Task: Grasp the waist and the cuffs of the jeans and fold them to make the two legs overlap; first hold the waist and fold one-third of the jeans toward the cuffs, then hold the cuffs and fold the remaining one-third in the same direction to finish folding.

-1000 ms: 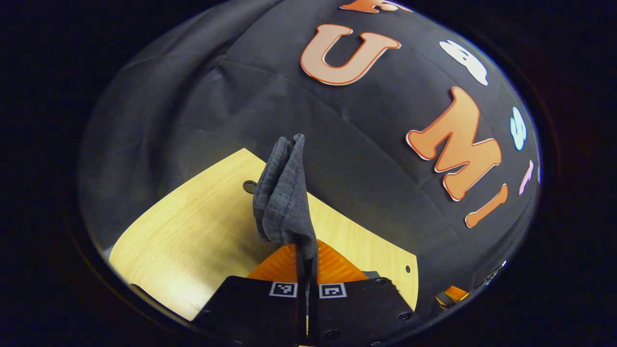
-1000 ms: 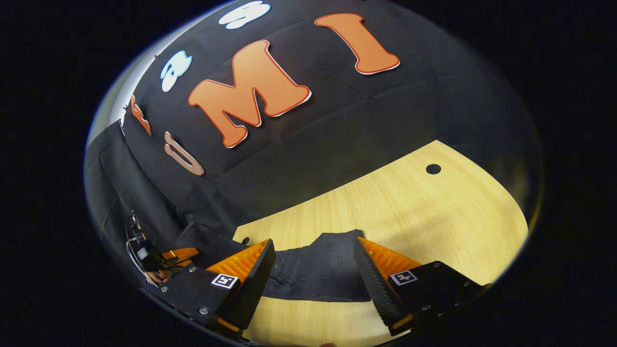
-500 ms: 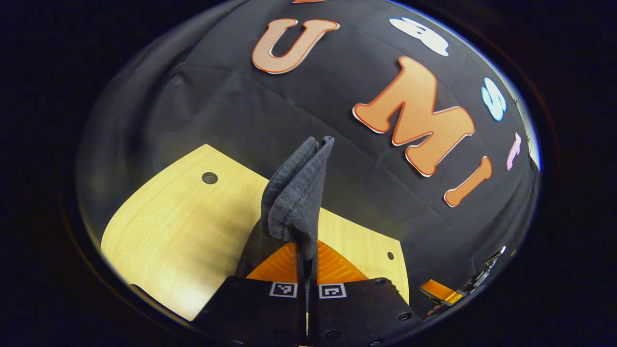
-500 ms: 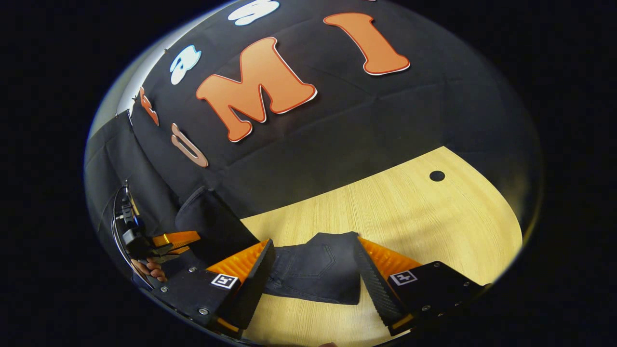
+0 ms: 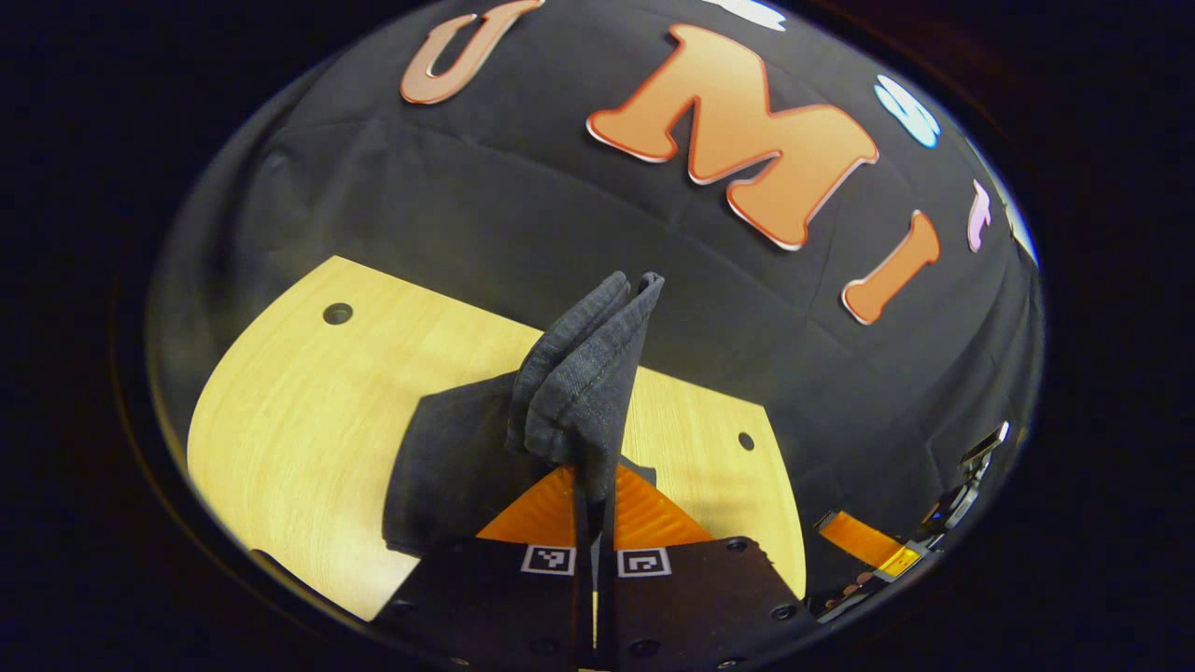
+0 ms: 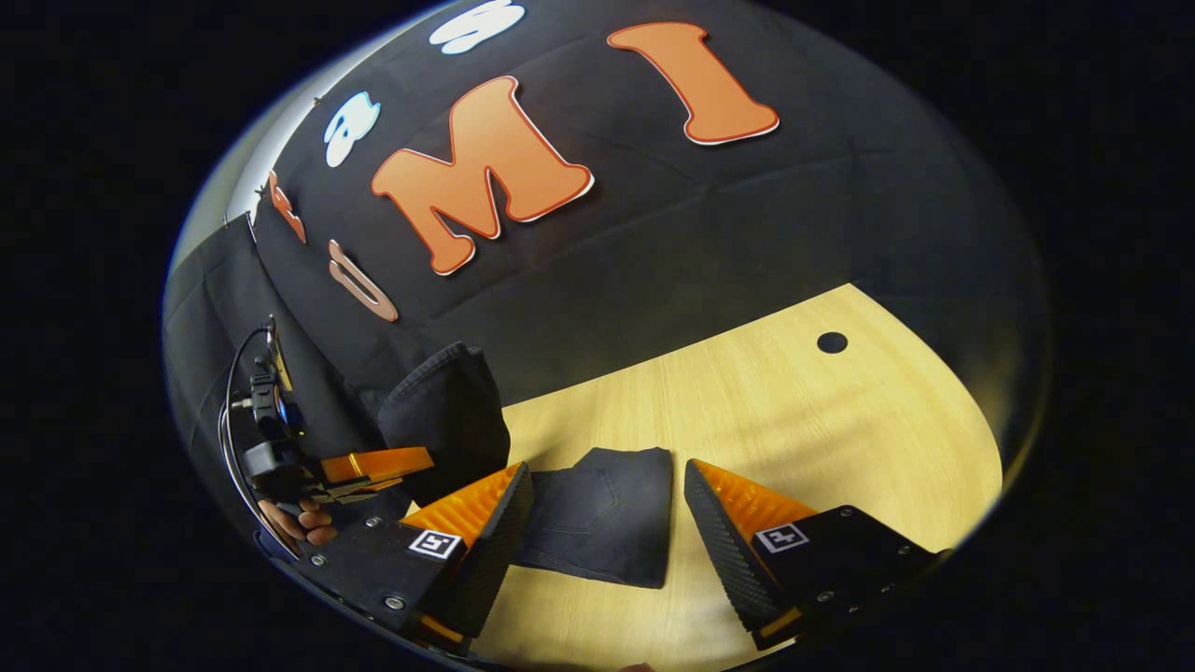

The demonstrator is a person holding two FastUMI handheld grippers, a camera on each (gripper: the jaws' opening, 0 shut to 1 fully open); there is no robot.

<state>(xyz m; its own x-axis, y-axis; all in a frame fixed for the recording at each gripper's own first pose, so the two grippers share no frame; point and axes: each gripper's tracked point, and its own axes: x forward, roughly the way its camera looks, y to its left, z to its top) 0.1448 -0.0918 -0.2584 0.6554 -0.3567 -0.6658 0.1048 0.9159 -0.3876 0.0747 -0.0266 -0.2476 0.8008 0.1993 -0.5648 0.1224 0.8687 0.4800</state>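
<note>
My left tongs (image 5: 594,485) pinch the jeans' cuffs (image 5: 583,373), lifted at twelve o'clock; right tongs (image 6: 607,523) gape wide over the folded jeans (image 6: 602,513) on the surface (image 6: 794,420). Final fold remains.

The left gripper (image 5: 595,504) has its orange fingers (image 5: 546,513) pressed together on a bunched fold of the dark jeans (image 5: 583,383), which stands up above them. More of the denim hangs down to the wooden tabletop (image 5: 299,411) at near left.
</note>
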